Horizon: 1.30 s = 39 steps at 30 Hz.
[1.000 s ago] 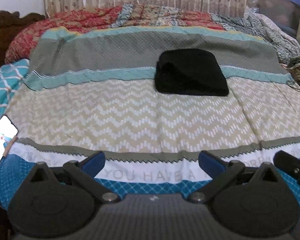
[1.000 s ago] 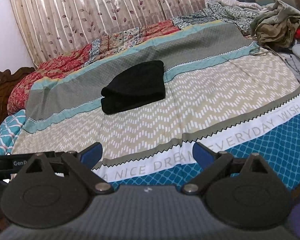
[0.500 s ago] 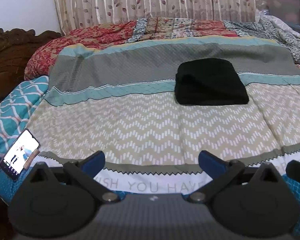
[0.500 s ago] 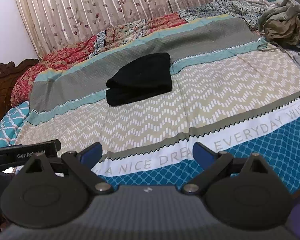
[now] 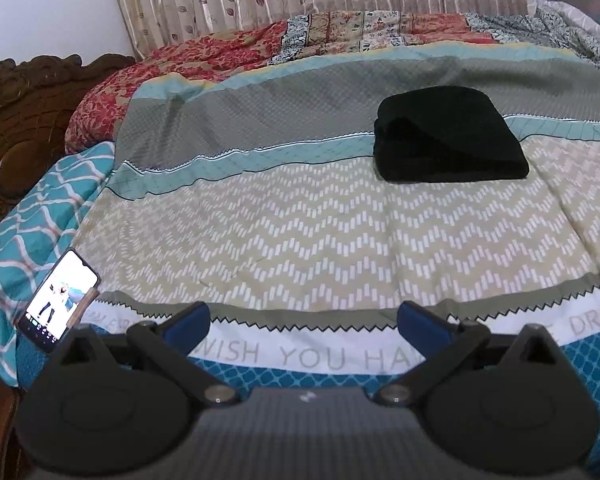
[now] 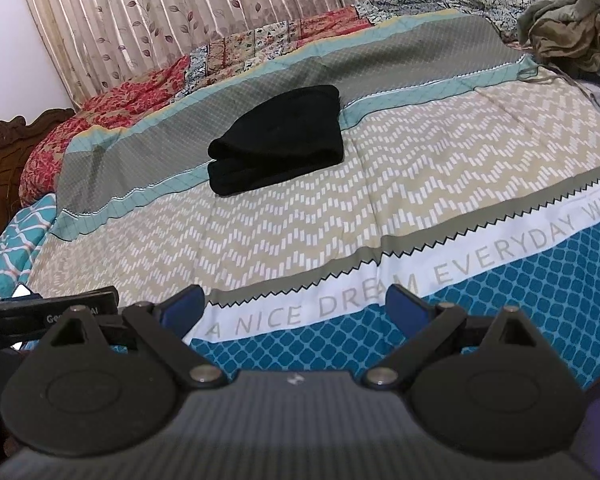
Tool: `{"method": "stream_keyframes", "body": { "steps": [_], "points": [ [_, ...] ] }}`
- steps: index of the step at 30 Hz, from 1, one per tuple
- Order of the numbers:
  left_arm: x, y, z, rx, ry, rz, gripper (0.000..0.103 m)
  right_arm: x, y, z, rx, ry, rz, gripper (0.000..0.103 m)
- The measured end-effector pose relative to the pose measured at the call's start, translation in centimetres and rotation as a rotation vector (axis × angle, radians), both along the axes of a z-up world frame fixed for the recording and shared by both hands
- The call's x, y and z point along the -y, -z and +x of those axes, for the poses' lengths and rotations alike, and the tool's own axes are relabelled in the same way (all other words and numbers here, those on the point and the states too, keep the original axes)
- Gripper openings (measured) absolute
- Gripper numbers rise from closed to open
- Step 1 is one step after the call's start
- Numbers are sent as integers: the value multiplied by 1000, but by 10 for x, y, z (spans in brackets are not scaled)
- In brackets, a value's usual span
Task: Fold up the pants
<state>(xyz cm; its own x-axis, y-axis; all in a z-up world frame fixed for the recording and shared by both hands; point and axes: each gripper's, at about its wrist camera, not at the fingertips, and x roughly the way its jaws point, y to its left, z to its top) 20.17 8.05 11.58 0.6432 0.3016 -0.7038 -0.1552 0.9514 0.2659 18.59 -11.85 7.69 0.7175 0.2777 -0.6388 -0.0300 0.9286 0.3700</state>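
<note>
Black pants lie as a compact folded bundle on the bedspread, straddling the teal stripe where the grey band meets the beige chevron band. Well apart from both tools — nothing touches them.

Left gripper: jaws spread wide, blue pads empty, hanging over the near edge of the bed above the printed lettering. Bundle sits ahead and to the right of its centreline.

Right gripper: same state, wide apart and holding nothing, also at the near edge. The pants sit ahead and slightly left of its centreline. So the bundle lies between the two tools' lines of sight, across the chevron band from both.

Long axis: in the left view the bundle reads wider than deep, running roughly across the bed, parallel to the stripes. The right view shows stacked rolled edges at its left end — probably two or three layers, though black cloth hides the count.

Which hand is nearer: hard to call under fisheye; the left view's larger rightward offset suggests the right gripper is somewhat better lined up.

Judgement: folding looks finished or nearly so; any further move would need a forward reach over the chevron band.

Off-task: a lit phone at the left edge, crumpled olive clothing at far right.
</note>
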Motion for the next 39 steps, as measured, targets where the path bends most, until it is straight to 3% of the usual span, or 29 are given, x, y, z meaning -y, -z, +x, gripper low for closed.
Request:
{"method": "stream_keyframes", "body": {
  "steps": [27, 39],
  "points": [
    [-8, 2, 5, -19, -37, 33, 103, 1, -2, 3, -13, -6, 29, 98],
    [-6, -3, 2, -17, -26, 18, 103, 4, -11, -2, 40, 6, 21, 98]
  ]
}}
